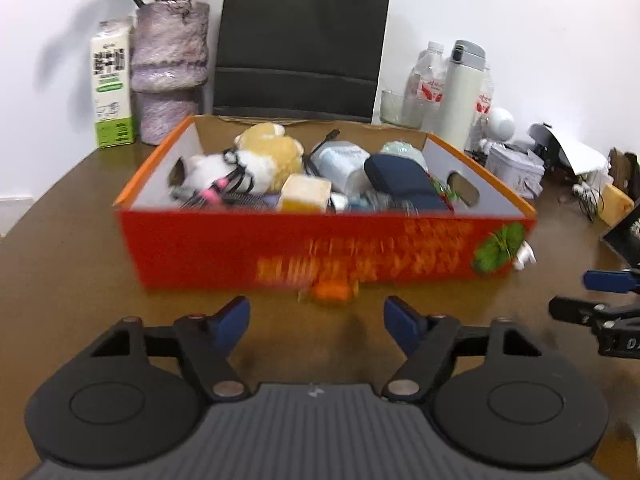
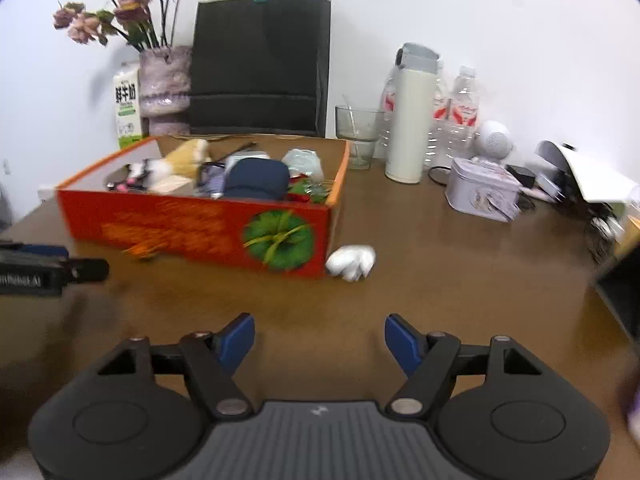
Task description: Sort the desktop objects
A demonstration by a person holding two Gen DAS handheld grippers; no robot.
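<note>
Blue-padded and empty, both grippers hover over bare brown table (image 2: 460, 264) on the near side of the red cardboard box (image 1: 328, 240), which serves as the landmark here. The left gripper (image 1: 316, 326) has its jaws apart with nothing between them and points at the box's long front wall. The right gripper (image 2: 320, 338) is likewise spread and holds nothing, aimed past the box's near right corner.

Just in front of the box's front wall lies a small orange object (image 1: 330, 291), too blurred to name; it sits straight ahead of the left gripper, so it is probably the next pick. At the box's near right corner, touching or almost touching it, rests a white crumpled object (image 2: 352, 262), nearer the right gripper.

Inside the box the sorted things are heaped: a tan plush toy (image 1: 272, 152), a dark blue case (image 1: 404, 184), a pale yellow block (image 1: 306, 194). The collecting looks well advanced.

Behind the box stand a black paper bag (image 2: 260, 64), a vase of flowers (image 2: 166, 80) and a white flask (image 2: 408, 120), likely permanent desk items.
</note>
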